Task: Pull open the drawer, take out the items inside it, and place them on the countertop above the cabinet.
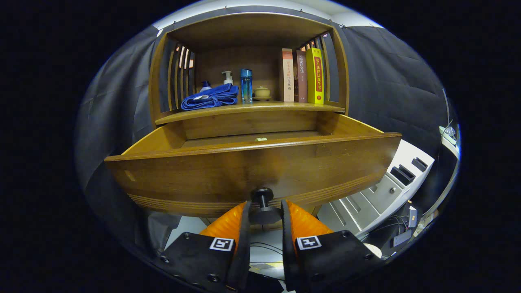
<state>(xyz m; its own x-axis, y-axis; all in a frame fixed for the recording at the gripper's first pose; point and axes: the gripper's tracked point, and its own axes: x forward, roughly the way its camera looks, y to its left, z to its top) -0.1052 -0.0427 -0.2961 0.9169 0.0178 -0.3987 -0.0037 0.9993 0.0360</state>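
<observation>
The wooden drawer [252, 171] stands pulled out of the cabinet, its front board close in front of me. A black knob [263, 205] sticks out from the front's lower middle. My gripper [263, 213] holds that knob between its two orange fingers [228, 224], both pressing on its sides. Over the front's top edge I see the drawer's floor and a small pale item [261, 139] lying at the middle of it. The rest of the drawer's inside is hidden by the front board. Above the drawer runs the countertop [285, 108] of the cabinet.
On the countertop stand a folded blue cloth [211, 97], a pump bottle [227, 77], a blue bottle [246, 84], a small lidded bowl [262, 92] and three upright books [302, 75]. A white drawer unit [386, 183] stands low to the right, with cables beside it.
</observation>
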